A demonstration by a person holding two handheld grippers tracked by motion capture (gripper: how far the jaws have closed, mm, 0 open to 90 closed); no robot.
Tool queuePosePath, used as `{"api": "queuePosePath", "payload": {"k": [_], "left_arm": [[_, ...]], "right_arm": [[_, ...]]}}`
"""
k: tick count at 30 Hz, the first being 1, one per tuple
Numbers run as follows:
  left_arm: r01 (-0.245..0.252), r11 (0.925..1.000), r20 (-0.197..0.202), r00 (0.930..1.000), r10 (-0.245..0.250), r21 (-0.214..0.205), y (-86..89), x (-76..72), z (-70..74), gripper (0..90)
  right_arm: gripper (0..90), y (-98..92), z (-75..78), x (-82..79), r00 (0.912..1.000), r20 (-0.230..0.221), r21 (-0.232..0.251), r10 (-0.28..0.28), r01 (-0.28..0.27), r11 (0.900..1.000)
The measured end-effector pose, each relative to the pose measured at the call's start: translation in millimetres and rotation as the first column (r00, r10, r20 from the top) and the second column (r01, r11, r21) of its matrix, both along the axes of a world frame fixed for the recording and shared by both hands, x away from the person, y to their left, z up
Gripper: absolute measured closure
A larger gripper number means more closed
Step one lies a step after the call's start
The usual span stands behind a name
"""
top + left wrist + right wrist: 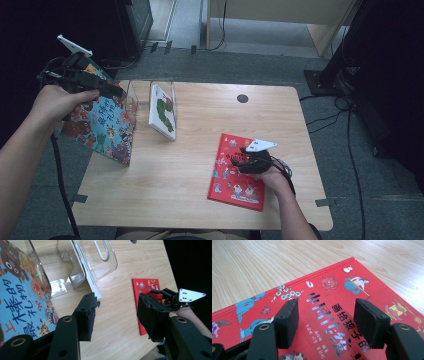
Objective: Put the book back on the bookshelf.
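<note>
A blue picture book (102, 125) with cartoon animals leans upright at the table's left edge, against a clear acrylic stand (132, 95). My left gripper (117, 92) hovers by the book's top corner. In the left gripper view its jaws (117, 307) stand open over bare wood, with the blue book (17, 302) off to their left, outside them. A white book (162, 111) with a green caterpillar leans in the stand. A red book (235, 175) lies flat at the front right. My right gripper (240, 159) is open just above its cover (324, 290), nothing between the pads.
The wooden table (200, 200) has a round cable hole (242, 98) near its far edge. Cables (350, 150) trail on the grey floor to the right, beside a black stand base (325, 80). A dark cabinet (135, 25) stands behind the table's left corner.
</note>
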State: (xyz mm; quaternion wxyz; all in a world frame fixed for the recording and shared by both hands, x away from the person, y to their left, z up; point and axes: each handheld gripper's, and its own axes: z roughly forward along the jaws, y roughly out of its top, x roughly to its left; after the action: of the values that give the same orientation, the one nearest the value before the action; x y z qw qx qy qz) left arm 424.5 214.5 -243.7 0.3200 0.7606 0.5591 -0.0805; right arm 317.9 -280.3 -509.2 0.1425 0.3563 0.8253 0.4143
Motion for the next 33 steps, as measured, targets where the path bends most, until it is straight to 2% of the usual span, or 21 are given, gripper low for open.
{"api": "queuePosePath", "payload": {"k": [6, 11, 13, 21, 22, 24, 28, 31, 33], "left_arm": [[0.021, 0.9991, -0.001, 0.9998, -0.021, -0.036, -14.0, -4.5, 0.6, 49.1], [0.048, 0.9981, 0.003, 0.9989, -0.048, -0.038, -27.9, -7.7, -2.3, 48.9], [0.051, 0.9968, -0.006, 0.9987, -0.051, -0.062, -31.8, -9.2, -6.8, 48.6], [0.08, 0.9952, -0.014, 0.9966, -0.081, -0.056, -45.9, -17.9, -35.9, 48.6], [0.08, 0.9952, -0.014, 0.9966, -0.081, -0.056, -45.9, -17.9, -35.9, 48.5], [0.09, 0.995, -0.009, 0.9958, -0.091, -0.042, -49.9, -20.7, -45.4, 48.5], [0.092, 0.9941, -0.011, 0.9956, -0.093, -0.058, -53.5, -24.7, -55.8, 48.4], [0.088, 0.9914, -0.012, 0.9959, -0.089, -0.097, -54.1, -26.3, -63.6, 48.4], [0.093, 0.9914, -0.011, 0.9955, -0.094, -0.092, -56.4, -27.1, -69.0, 48.4]], "right_arm": [[36.9, 2.7, 1.6, 3.2, 0.9999, 0.003, -0.003, 0.01, -0.01, 0.9999], [37.1, 4.7, 1.7, 5.7, 0.9998, 0.004, 0.004, 0.018, -0.018, 0.9998], [37.1, 5.1, 2.0, 6.9, 0.9998, -0.002, -0.004, 0.019, -0.019, 0.9998], [37.4, 7.1, 1.2, 9.2, 0.9996, -0.004, -0.008, 0.027, -0.027, 0.9996], [37.4, 7.1, 1.2, 9.1, 0.9996, -0.005, -0.009, 0.026, -0.026, 0.9996], [37.5, 7.0, 1.2, 9.1, 0.9997, -0.004, -0.009, 0.025, -0.025, 0.9997], [37.7, 6.4, 1.4, 7.9, 0.9998, -0.006, -0.01, 0.02, -0.02, 0.9997], [37.7, 5.9, 1.6, 7.4, 0.9998, -0.005, -0.009, 0.018, -0.018, 0.9998], [37.8, 5.4, 1.5, 7.4, 0.9998, -0.007, -0.008, 0.017, -0.017, 0.9998]]}}
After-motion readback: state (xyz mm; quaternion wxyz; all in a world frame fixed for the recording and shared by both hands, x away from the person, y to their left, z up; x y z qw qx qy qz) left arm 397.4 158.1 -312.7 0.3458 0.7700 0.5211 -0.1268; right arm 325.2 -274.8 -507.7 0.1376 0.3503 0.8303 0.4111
